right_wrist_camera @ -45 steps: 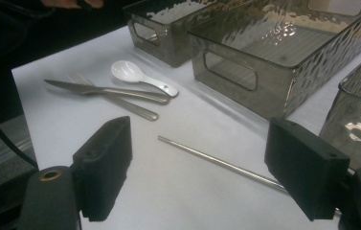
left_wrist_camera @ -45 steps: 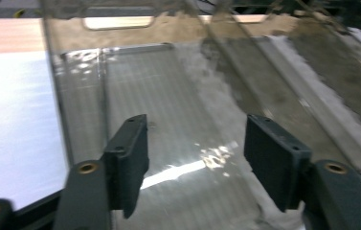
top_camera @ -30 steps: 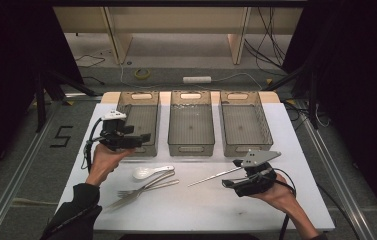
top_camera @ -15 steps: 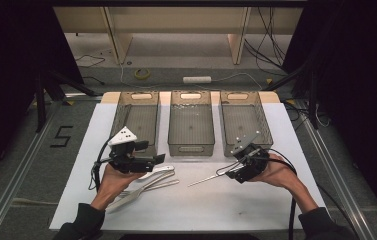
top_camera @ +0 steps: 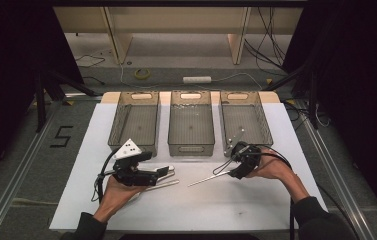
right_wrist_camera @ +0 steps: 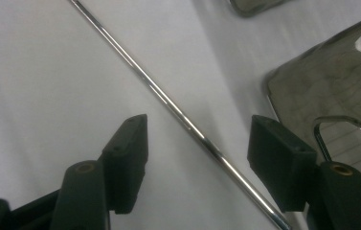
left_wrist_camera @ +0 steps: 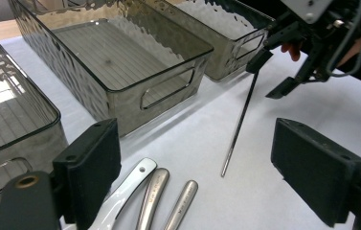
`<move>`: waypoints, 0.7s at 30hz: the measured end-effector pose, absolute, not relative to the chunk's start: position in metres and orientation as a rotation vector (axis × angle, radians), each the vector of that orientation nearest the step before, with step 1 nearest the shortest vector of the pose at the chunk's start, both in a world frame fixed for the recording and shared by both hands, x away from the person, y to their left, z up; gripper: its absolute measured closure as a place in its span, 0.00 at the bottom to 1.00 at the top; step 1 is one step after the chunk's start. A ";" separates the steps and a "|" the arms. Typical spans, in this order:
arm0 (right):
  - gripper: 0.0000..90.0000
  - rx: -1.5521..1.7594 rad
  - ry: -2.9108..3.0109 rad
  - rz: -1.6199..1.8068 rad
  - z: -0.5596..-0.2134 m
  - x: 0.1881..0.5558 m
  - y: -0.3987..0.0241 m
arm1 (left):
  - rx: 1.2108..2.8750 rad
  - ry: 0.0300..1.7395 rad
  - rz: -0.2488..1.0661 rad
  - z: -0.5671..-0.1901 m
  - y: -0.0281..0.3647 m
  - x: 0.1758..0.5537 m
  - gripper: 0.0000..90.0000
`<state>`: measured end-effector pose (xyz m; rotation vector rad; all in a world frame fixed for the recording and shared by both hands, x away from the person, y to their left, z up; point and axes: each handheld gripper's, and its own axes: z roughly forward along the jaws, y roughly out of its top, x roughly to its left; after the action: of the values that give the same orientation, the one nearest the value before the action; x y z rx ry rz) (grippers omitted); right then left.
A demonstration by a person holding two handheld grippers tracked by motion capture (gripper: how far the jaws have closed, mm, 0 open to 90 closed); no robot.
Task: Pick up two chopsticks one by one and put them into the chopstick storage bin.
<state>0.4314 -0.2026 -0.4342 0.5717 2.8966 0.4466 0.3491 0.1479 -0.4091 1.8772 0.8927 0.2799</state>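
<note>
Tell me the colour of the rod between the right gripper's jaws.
Shiny silver metal rod, clearest in the right gripper view.

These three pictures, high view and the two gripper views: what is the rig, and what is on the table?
A person holds a two-jaw tool in each hand. The high view looks down on the table; each gripper view rides on one tool, looking along its black jaws. Three grey bins stand in a row. The left gripper is open over three utensil handles, gripping nothing. The right gripper straddles a thin metal rod; its jaws have just been closing, but the pads do not press on it.
</note>
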 end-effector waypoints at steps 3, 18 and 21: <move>0.48 0.575 2.910 0.442 -0.439 0.435 -0.201 | 1.871 0.884 0.283 -0.409 0.147 0.345 0.19; 0.61 0.537 2.949 0.312 -0.450 0.445 -0.196 | 1.882 0.868 0.276 -0.410 0.144 0.335 0.18; 0.62 0.531 2.955 0.280 -0.451 0.446 -0.195 | 1.884 0.864 0.278 -0.409 0.145 0.334 0.18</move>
<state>0.4457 -0.1947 -0.4506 0.5313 2.9547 0.2795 0.3345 0.1449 -0.4094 1.8836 0.8642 0.2776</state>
